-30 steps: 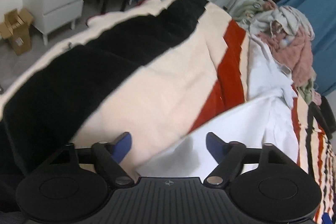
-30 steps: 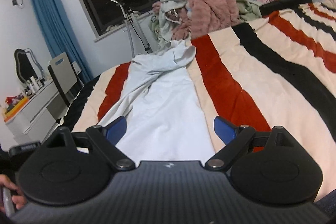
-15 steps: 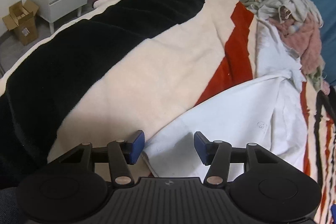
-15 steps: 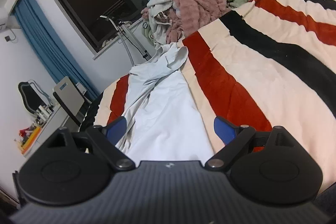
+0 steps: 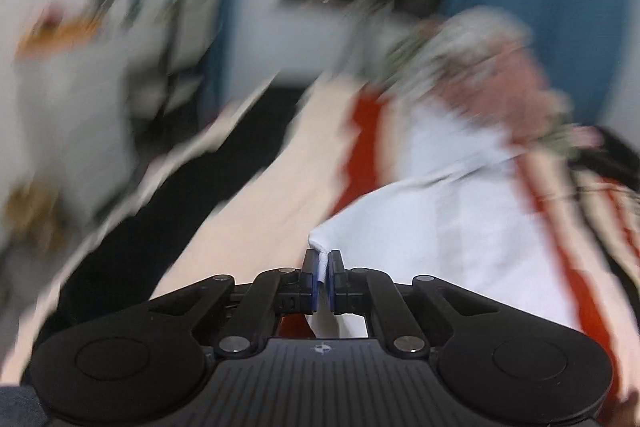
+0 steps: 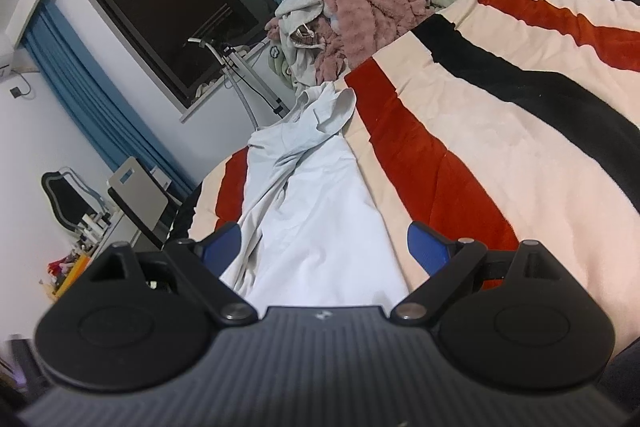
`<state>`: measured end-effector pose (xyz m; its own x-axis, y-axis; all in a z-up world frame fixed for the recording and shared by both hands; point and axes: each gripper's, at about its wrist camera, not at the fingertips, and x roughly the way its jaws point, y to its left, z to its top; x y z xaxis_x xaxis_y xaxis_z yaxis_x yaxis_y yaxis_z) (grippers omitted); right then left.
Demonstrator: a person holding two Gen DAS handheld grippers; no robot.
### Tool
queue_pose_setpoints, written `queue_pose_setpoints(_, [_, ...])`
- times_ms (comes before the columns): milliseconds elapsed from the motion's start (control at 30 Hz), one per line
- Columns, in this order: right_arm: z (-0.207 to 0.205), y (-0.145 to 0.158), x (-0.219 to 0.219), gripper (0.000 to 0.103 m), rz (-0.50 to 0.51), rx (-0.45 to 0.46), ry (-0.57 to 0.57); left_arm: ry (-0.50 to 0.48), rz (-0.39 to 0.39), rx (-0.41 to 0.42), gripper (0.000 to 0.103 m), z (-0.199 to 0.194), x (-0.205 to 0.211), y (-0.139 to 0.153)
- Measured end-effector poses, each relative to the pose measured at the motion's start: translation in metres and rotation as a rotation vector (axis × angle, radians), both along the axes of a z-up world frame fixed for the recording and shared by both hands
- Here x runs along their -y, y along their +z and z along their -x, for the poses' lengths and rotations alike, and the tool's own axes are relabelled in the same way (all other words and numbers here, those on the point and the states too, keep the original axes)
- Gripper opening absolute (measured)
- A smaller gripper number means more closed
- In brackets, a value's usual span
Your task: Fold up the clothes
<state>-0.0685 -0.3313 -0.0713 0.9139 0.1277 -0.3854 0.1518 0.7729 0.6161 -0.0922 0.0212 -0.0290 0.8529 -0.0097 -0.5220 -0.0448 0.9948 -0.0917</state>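
Note:
A white garment (image 5: 460, 227) lies lengthwise on the striped blanket (image 5: 256, 211) of a bed. My left gripper (image 5: 323, 269) is shut on a corner of the garment's near edge, and the cloth peaks up between the blue pads. That view is blurred by motion. In the right wrist view the same white garment (image 6: 316, 211) stretches away from me, its far end bunched. My right gripper (image 6: 325, 241) is open and empty, its fingers straddling the near end of the garment just above it.
A pile of mixed clothes (image 6: 352, 7), pink and grey, sits at the far end of the bed. The red, black and cream blanket (image 6: 500, 131) spreads to the right. A window (image 6: 168, 7), blue curtains, a chair (image 6: 138, 195) and a dresser lie to the left.
My left gripper has closed on the garment's corner and swung upward and round fast, blurring its view. My right gripper has stayed open and tilted a little.

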Motion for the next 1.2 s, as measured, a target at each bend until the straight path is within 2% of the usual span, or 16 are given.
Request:
queue_pose_setpoints(67, [0.000,0.000,0.001,0.091,-0.001,0.002,-0.007,-0.141,-0.048,0.108,0.005,0.027,0.036,0.016])
queue_pose_setpoints(167, [0.000,0.000,0.005,0.091,-0.008,0.001,-0.013,-0.339,-0.073,0.137,0.005,0.048,0.084,0.018])
queue_pose_setpoints(300, [-0.001,-0.004,0.013,0.091,-0.043,-0.008,-0.024,-0.511,-0.052,-0.007,0.004,0.043,0.130,-0.014])
queue_pose_setpoints(433, [-0.006,-0.011,0.021,0.091,-0.089,-0.048,-0.019,-0.576,-0.044,-0.183,0.006,0.022,0.147,-0.054])
queue_pose_setpoints(533, [-0.017,-0.024,0.022,0.091,-0.135,-0.116,0.000,-0.571,0.040,-0.278,0.020,0.006,0.134,-0.062])
queue_pose_setpoints(600, [-0.024,-0.032,0.022,0.091,-0.166,-0.162,0.012,-0.560,0.124,-0.306,0.045,-0.003,0.117,-0.057])
queue_pose_setpoints(667, [-0.031,-0.040,0.023,0.091,-0.197,-0.208,0.024,-0.544,0.189,-0.321,0.056,-0.008,0.099,-0.051])
queue_pose_setpoints(733, [-0.038,-0.048,0.024,0.091,-0.228,-0.253,0.037,-0.518,0.238,-0.324,0.061,-0.019,0.085,-0.043])
queue_pose_setpoints(800, [-0.045,-0.057,0.024,0.091,-0.259,-0.299,0.049,-0.459,0.251,-0.309,0.070,-0.031,0.067,-0.039])
queue_pose_setpoints(900, [-0.055,-0.067,0.026,0.089,-0.265,-0.355,0.016,-0.347,0.282,-0.304,0.076,-0.057,0.040,-0.043])
queue_pose_setpoints(967, [-0.064,-0.076,0.024,0.077,-0.285,-0.398,0.023,-0.263,0.339,-0.345,0.076,-0.079,0.022,-0.055])
queue_pose_setpoints(1000, [-0.068,-0.082,0.023,0.076,-0.306,-0.425,0.030,-0.225,0.371,-0.374,0.076,-0.090,0.014,-0.063])
queue_pose_setpoints(1133, [-0.072,-0.088,0.017,0.076,-0.321,-0.444,0.056,-0.184,0.500,-0.499,0.074,-0.115,-0.001,-0.097])
queue_pose_setpoints(1200, [-0.069,-0.088,0.015,0.076,-0.345,-0.433,0.092,-0.200,0.545,-0.507,0.074,-0.115,-0.005,-0.101])
